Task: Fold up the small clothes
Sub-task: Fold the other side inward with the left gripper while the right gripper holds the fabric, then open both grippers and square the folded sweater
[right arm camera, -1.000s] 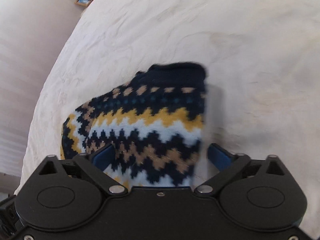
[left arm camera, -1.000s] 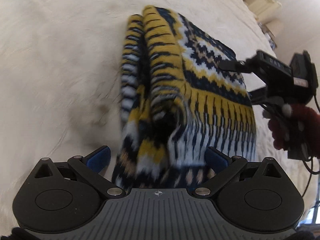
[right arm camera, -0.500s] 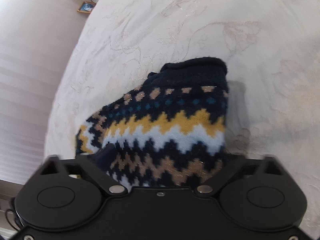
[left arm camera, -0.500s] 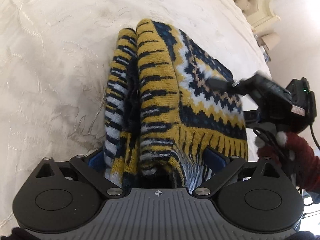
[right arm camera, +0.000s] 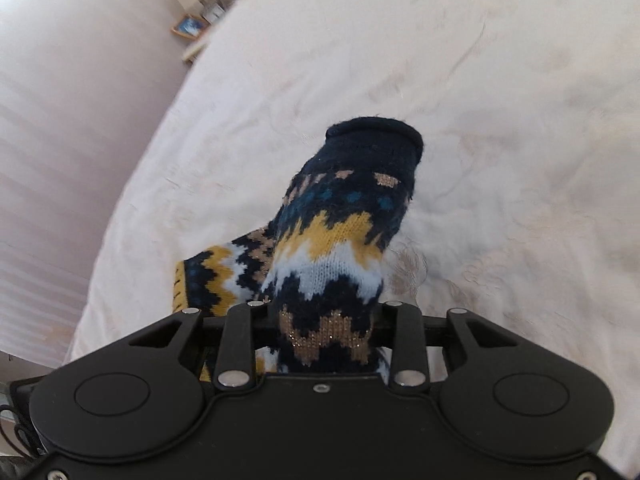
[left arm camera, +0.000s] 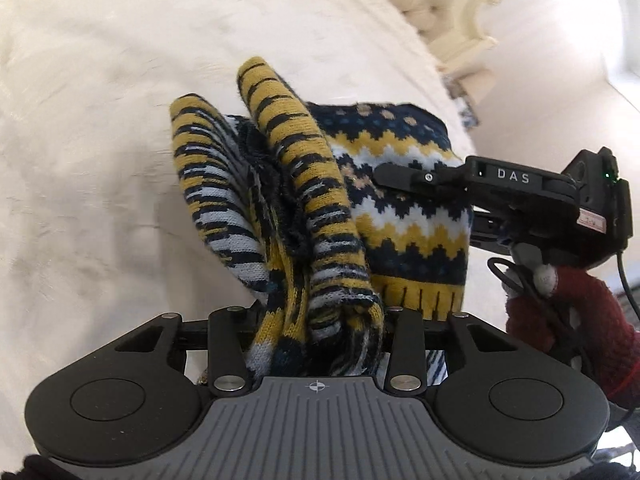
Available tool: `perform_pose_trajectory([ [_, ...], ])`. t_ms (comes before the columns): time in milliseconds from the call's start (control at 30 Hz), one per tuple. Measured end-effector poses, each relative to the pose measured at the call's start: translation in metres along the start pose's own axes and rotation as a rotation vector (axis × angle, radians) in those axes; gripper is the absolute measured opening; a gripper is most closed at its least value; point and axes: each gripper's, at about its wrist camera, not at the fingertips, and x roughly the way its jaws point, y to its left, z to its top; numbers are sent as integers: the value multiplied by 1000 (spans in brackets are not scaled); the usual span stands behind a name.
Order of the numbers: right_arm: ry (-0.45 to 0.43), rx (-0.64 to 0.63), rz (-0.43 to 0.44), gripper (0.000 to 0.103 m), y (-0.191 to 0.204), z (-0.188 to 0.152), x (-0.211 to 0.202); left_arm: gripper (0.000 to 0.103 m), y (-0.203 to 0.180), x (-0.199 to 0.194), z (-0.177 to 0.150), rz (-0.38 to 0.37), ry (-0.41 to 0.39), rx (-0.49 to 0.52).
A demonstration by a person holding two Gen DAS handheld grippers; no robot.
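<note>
Both grippers' jaws are closing on the navy, mustard and white patterned knitted sweater (left arm camera: 408, 216), held above the cream embroidered bedspread (left arm camera: 100, 140): left gripper (left arm camera: 320, 316) pinches the near striped bunch, right gripper (right arm camera: 324, 320) its far-right edge. The thick bunched knit could slip free, spoiling the fold.

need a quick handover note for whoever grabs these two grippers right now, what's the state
Left gripper: jaws closing, a bunched striped part of the knit sweater between them.
Right gripper: jaws closing on the zigzag-patterned part near the navy collar; in the left wrist view it clamps the sweater's side.
The sweater hangs between both grippers above the cream bedspread.
Done: both ends picked up.
Left: lay it back down, make the fold and smooth it, probably keeping both grips until it lands.
</note>
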Motion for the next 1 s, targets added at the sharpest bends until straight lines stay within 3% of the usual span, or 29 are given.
perform_pose_trajectory([
  [233,-40,18,12,44,-7,-24,-63,39,-49,-12,-41,-43,49,70],
  [533,6,6,20,45,-29,-56,-84,39,-84,12,-92,12,104,83],
  [600,1,-27,4,50,-34,-57,-82,43,-86,22,-98,60,96,70],
  [667,-8,-8,-55,62,-55,-58,-74,50,-80,35,-109,178,93,50],
  [733,-10,6,-186,63,-77,-58,-64,50,-73,57,-115,336,131,26],
  [767,-8,16,-264,63,-87,-59,-63,53,-64,59,-121,374,152,-2],
  [833,-41,51,-289,64,-101,-59,-72,53,-60,51,-125,363,117,-56],
  [933,-109,60,-264,77,-107,-66,-93,52,-69,21,-133,398,63,17],
  [1000,-128,41,-270,77,-109,-69,-102,53,-85,11,-128,391,21,70],
])
